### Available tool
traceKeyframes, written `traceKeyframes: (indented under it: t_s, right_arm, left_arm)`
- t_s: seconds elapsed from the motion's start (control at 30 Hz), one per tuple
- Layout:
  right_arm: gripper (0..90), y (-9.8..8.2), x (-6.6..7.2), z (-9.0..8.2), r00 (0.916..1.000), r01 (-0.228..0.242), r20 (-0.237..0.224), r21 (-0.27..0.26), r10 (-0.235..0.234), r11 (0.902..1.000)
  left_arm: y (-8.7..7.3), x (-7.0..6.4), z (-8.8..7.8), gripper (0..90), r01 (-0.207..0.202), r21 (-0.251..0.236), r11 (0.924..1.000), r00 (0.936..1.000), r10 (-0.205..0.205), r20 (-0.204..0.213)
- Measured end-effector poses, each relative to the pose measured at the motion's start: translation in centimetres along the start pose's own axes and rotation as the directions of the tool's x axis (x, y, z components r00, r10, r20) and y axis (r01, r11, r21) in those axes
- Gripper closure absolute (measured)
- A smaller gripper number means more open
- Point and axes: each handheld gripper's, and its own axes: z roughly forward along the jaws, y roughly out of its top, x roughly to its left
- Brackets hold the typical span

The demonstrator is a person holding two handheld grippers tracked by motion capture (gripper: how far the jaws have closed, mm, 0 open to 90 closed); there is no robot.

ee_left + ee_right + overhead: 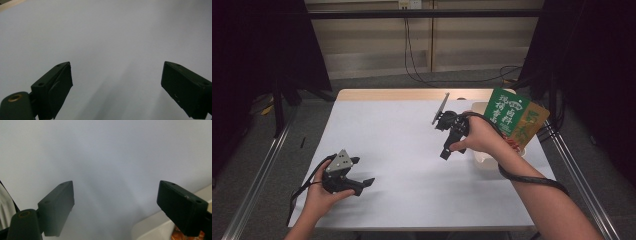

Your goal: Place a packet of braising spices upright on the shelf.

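Note:
My left gripper (363, 171) rests low over the white table top (407, 165) at the front left, held in a hand, with its jaws open and nothing between them. In the left gripper view the left gripper (116, 82) faces bare white surface. My right gripper (441, 137) hovers over the table's right half, beside a white tub (482, 161). Its jaws stand wide apart and empty in the right gripper view, where the right gripper (116, 202) looks down at the table and the tub's rounded corner (150, 227).
A green packet (507, 109) and an orange-brown packet (530, 125) stand upright in the tub at the table's right edge. A bit of orange wrapping (178, 235) peeks out by the right jaw. Dark curtains and stand legs flank the table; cables hang behind.

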Motion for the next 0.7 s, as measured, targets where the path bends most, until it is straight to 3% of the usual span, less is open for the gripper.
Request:
traceKeyframes:
  t_s: [0.57,0.7]
  right_arm:
    - [13.6,-1.1,1.5,3.4,0.999,0.039,0.021,-0.026,-0.038,0.9989]
    - [13.4,-1.6,1.8,4.3,0.9996,0.029,0.005,-0.045,-0.029,0.9986]
  left_arm:
    - [0.0,0.0,0.0,10.0,0.004,-0.001,1.0,1.0,-0.004,0.002]
    - [0.0,0.0,0.0,9.9,0.007,-0.002,1.0,1.0,-0.007,0.002]
